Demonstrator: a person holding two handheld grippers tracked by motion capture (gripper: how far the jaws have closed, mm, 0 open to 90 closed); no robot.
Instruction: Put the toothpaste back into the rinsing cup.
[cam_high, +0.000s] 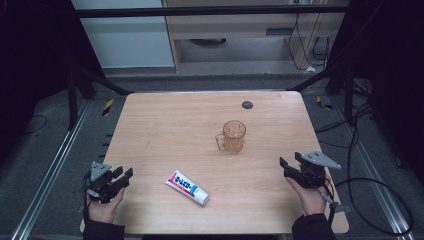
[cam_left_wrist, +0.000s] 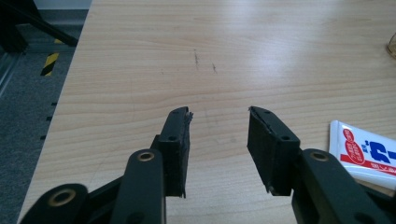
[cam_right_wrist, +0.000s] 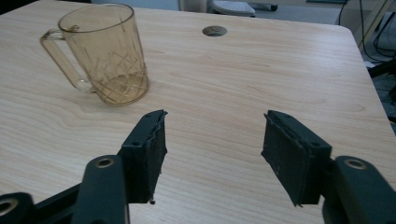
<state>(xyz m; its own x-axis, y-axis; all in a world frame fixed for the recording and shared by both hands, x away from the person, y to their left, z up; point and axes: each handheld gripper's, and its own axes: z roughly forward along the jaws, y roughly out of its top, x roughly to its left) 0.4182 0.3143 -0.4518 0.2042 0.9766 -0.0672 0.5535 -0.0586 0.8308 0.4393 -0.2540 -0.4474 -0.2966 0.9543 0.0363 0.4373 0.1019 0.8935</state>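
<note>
Holding, left gripper (cam_high: 120, 179): we kept it low at the near left corner of the table (cam_high: 165, 115), jaws parted wide with bare wood between them, gripping nothing.
Holding, right gripper (cam_high: 291, 165): we rested it at the near right edge, jaws equally wide apart and empty, aimed toward the middle of the table.
Tube (cam_high: 187, 187): we logged it lying flat, near the front edge, just to the right of the left gripper; white with red and blue print.
Mug (cam_high: 233, 136): amber, clear, upright and empty, handle toward the left, standing past the tube near mid-table.
Grommet (cam_high: 247, 104): dark disc, far side, beyond the mug.
Risk, tube: we judged a flat, soft body could skid or squash under a hard pinch.
Risk, mug: we judged a sideways knock could tip the light mug.
</note>
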